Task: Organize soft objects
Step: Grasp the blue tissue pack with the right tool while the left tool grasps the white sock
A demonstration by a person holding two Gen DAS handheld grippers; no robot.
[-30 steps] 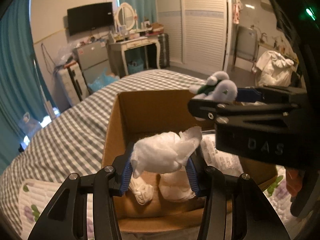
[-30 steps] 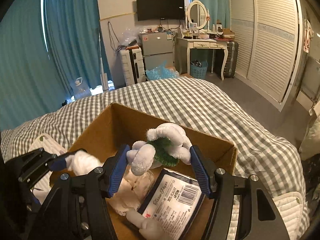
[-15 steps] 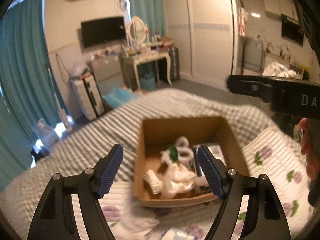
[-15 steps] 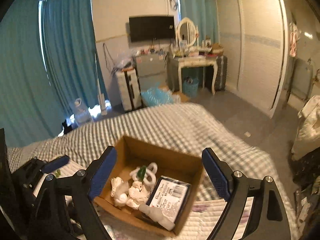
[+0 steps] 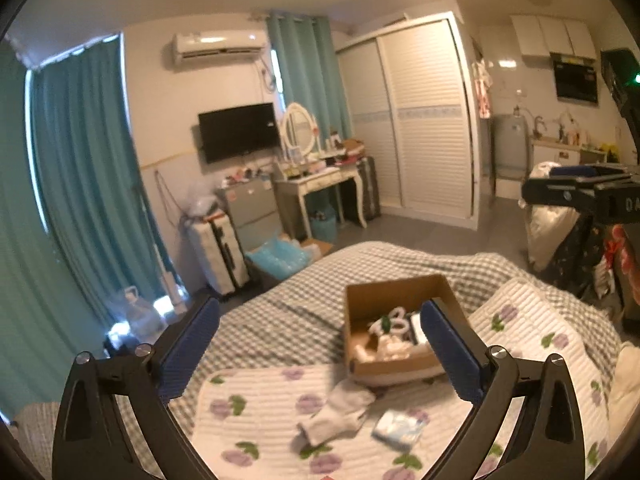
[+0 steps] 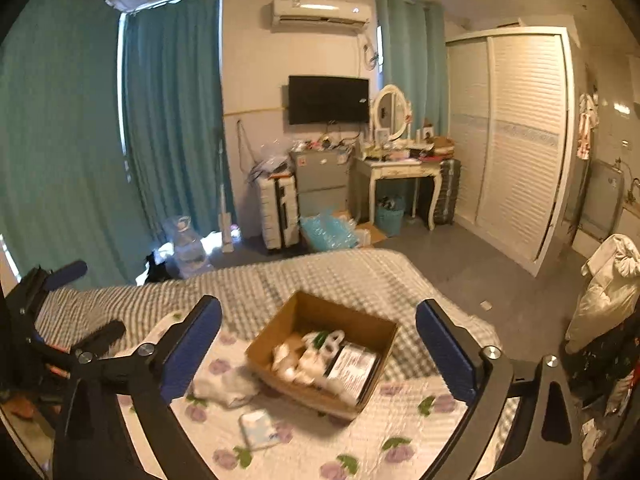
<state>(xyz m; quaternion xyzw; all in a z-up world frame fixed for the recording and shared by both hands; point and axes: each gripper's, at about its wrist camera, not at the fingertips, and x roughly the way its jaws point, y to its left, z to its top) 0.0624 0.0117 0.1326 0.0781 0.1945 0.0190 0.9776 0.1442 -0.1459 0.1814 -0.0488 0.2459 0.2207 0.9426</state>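
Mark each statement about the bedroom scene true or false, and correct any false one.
1. Both the left gripper and the right gripper are open and hold nothing. True.
2. The cardboard box sits on the floor. False: it rests on the bed.
3. A white cloth and a small tissue pack lie on the floral quilt outside the box. True.
4. The box is empty. False: it holds white soft items and a dark packet.
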